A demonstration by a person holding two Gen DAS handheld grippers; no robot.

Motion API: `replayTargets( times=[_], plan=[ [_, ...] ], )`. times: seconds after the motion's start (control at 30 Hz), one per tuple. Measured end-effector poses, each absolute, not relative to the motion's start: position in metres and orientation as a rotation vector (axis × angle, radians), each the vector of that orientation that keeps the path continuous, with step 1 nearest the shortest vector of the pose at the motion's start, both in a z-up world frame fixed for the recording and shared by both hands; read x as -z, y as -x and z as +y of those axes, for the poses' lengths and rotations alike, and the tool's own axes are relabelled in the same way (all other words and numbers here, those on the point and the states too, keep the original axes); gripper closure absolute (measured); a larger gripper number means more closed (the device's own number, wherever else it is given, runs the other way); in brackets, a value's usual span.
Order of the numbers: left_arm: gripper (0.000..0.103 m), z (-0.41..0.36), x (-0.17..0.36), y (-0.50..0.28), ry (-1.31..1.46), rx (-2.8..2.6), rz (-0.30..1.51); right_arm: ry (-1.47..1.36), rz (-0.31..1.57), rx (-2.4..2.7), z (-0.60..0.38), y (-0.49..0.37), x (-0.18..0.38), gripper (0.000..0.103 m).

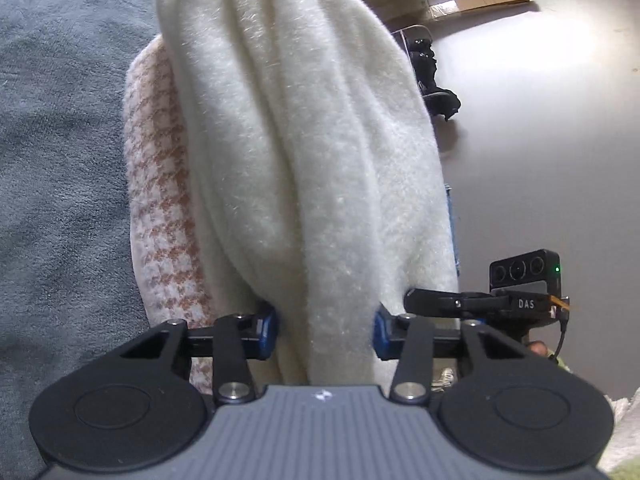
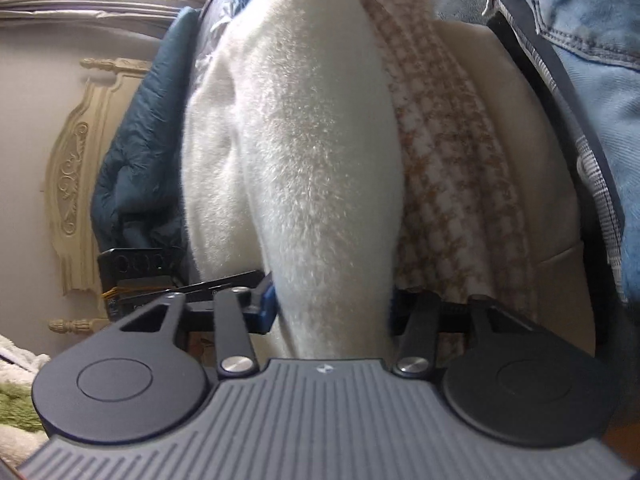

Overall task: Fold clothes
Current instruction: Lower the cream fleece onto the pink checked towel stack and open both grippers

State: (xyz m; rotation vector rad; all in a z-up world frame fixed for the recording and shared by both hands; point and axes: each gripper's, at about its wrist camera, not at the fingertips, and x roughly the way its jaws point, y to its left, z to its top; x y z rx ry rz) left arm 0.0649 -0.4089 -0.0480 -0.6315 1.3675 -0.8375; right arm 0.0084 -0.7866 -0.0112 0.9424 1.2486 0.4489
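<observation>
A thick white fluffy garment (image 1: 288,140) hangs bunched in long folds and fills the middle of both wrist views (image 2: 304,160). My left gripper (image 1: 326,330) is shut on its near edge, the blue pads (image 1: 267,330) pressing into the pile from both sides. My right gripper (image 2: 330,308) is shut on the same garment, a blue pad (image 2: 265,305) against the cloth. A pink-and-tan houndstooth cloth (image 1: 160,200) lies right behind the white one (image 2: 452,184). The two grippers are close together: the other gripper's camera unit (image 1: 524,276) shows at the left view's right edge.
A grey plush blanket (image 1: 60,160) lies to the left. Bare floor (image 1: 540,140) with cardboard (image 1: 480,0) and a black object (image 1: 434,80) is at right. Blue denim (image 2: 592,60), a teal quilted garment (image 2: 140,160) and carved cream furniture (image 2: 76,172) flank the right gripper.
</observation>
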Motion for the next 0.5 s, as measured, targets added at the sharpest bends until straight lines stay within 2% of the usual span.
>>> replayTargets(
  times=[0.07,0.3,0.5],
  plan=[
    [0.060,-0.407,0.041,-0.065,0.615,0.857,1.367,-0.947,1.239,-0.461,-0.787,-0.005,0.004,0.065],
    [0.060,-0.402,0.040,-0.075,0.626,0.898,1.392,-0.949,1.239,-0.508,-0.785,0.006,-0.011,0.066],
    [0.059,-0.411,0.053,-0.062,0.587,0.867,1.403,-0.913,1.306,-0.463,-0.784,0.012,0.009,0.067]
  ],
)
